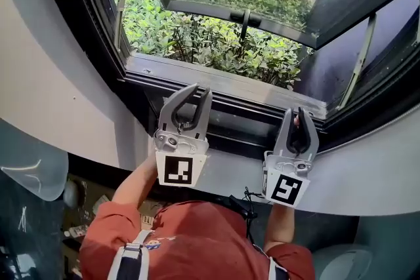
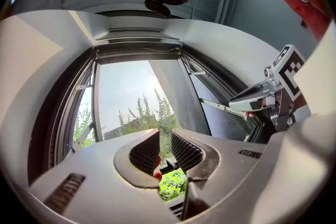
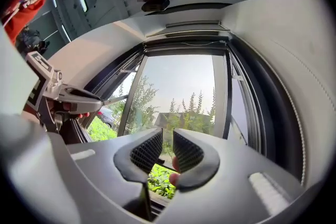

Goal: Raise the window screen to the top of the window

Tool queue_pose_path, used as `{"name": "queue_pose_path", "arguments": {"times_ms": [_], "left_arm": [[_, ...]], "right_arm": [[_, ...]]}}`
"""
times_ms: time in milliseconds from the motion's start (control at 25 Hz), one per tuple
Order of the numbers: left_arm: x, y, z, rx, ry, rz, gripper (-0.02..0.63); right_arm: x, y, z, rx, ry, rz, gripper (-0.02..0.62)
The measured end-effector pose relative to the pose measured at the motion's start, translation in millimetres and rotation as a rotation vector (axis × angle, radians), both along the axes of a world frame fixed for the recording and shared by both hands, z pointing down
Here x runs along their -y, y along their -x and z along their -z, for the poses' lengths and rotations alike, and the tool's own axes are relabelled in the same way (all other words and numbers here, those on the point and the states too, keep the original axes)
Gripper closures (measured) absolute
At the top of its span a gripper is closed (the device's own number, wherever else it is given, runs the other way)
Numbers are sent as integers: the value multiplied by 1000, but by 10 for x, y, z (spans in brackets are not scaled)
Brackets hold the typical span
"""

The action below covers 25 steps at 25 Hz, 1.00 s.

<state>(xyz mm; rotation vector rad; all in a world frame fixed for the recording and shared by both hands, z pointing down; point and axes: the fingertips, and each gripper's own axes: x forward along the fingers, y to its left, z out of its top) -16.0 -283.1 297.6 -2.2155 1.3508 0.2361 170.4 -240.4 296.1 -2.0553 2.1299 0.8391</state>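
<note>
Left claw [image 2: 164, 152], jaws narrowly apart; dark window frame [image 2: 137, 54] beyond, greenery [image 2: 172, 186] outside; right claw [image 2: 236, 104] alongside.

The left gripper [image 1: 201, 90] and the right gripper [image 1: 295, 113] are held side by side before the window's lower rail [image 1: 249, 116], with their fingers pointed at it (contact cannot be told). Just behind the rail, the sill [image 1: 223, 79] is found. Beyond it, the open sash [image 1: 230, 10] is swung outward over shrubs [image 1: 210, 42], which are spread below and behind.
</note>
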Motion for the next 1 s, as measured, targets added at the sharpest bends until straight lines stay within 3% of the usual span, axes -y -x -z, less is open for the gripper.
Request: {"name": "queue_pose_path", "arguments": {"times_ms": [280, 360, 480, 600, 760, 840, 960, 1000], "left_arm": [[-26, 171, -531, -56, 176, 24, 534], [-22, 246, -599, -71, 193, 61, 534], [-8, 341, -687, -155, 240, 95, 534], [-5, 365, -816, -123, 276, 105, 535], [-5, 414, -827, -172, 279, 99, 543], [-6, 411, -825, -156, 280, 101, 562], [-5, 346, -804, -27, 248, 100, 588], [-5, 333, -804, -29, 252, 94, 596]], "right_arm": [[-62, 34, -346, 119, 86, 29, 523], [-72, 59, -465, 159, 112, 41, 523], [-74, 88, -633, 191, 143, 39, 523], [-67, 81, -746, 210, 170, 35, 523], [-45, 104, -822, 227, 185, 46, 523], [-25, 125, -828, 222, 192, 54, 523], [-12, 127, -813, 216, 196, 60, 525], [-8, 129, -807, 214, 195, 61, 525]]}}
